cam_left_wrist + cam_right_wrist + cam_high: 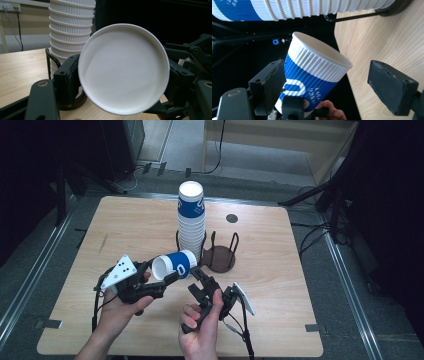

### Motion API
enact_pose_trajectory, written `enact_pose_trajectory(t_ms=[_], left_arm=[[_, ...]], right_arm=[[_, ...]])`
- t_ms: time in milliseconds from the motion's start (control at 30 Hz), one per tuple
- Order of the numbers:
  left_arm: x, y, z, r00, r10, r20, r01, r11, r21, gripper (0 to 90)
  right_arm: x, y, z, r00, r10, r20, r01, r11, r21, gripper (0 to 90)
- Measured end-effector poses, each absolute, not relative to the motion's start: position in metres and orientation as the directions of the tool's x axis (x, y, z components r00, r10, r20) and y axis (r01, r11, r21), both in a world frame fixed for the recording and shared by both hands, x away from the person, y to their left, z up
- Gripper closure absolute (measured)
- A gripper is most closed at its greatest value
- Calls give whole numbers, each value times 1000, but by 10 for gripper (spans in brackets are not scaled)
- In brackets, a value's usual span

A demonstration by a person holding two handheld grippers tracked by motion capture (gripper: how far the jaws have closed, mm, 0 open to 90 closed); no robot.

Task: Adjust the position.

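Left gripper (pixel 167 279) pinches a blue-and-white paper cup (pixel 174 265) on its side above the table (pixel 280 285), just before the cup stack (pixel 191 217); right gripper (pixel 197 279) spread beside it

Held cup (pixel 312 75): ribbed paper, matt blue-white sleeve, smooth white base (pixel 123 68). Cup stack (pixel 191 217): same corrugated paper. Worktop (pixel 125 227): pale wood grain, satin. Left tool (pixel 167 279): matt black plastic. Right tool (pixel 332 100) pads (pixel 392 86): rough black foam.
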State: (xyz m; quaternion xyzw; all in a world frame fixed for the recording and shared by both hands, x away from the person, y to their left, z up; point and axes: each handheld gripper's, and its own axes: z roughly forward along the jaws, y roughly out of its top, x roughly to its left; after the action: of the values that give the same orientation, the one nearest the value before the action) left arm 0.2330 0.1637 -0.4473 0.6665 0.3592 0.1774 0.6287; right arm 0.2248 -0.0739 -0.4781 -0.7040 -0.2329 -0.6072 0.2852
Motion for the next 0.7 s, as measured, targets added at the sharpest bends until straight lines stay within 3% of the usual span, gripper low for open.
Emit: enact_pose_trajectory(t_ms=[367, 700], left_arm=[[232, 157, -450, 688, 694, -211, 252, 44, 967, 271], [231, 156, -451, 694, 692, -199, 247, 31, 969, 271]], right_arm=[[228, -64, -484, 209, -152, 966, 671, -696, -255, 71], [235, -59, -490, 202, -222, 954, 676, -673, -300, 87]])
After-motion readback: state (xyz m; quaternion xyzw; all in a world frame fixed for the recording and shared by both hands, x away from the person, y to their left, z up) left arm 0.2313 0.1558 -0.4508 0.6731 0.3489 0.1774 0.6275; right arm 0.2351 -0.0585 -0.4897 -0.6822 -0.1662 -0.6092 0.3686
